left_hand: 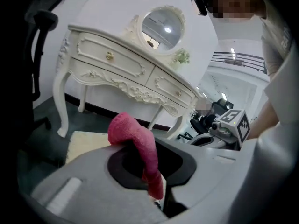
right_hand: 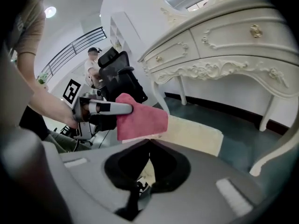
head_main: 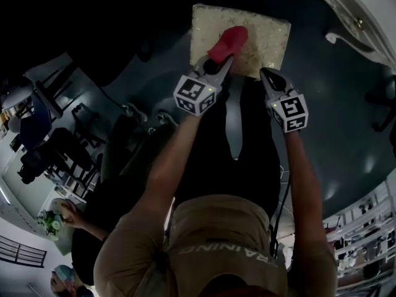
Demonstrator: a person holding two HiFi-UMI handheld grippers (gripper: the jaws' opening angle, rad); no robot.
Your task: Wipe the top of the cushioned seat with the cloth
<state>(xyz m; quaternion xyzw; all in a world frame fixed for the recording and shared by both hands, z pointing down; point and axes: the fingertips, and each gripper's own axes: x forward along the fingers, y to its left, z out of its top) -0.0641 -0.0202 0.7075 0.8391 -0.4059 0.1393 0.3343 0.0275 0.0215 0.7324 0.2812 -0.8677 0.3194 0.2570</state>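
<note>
Beige shirt fabric was seen closest, beneath the head camera. Ahead of it, the left gripper was clamped on a red cloth, which was held over the near part of the cream cushioned seat; contact could not be judged. The right gripper was held beside it, jaws pressed together on nothing. A white dressing table was seen behind the seat.
</note>
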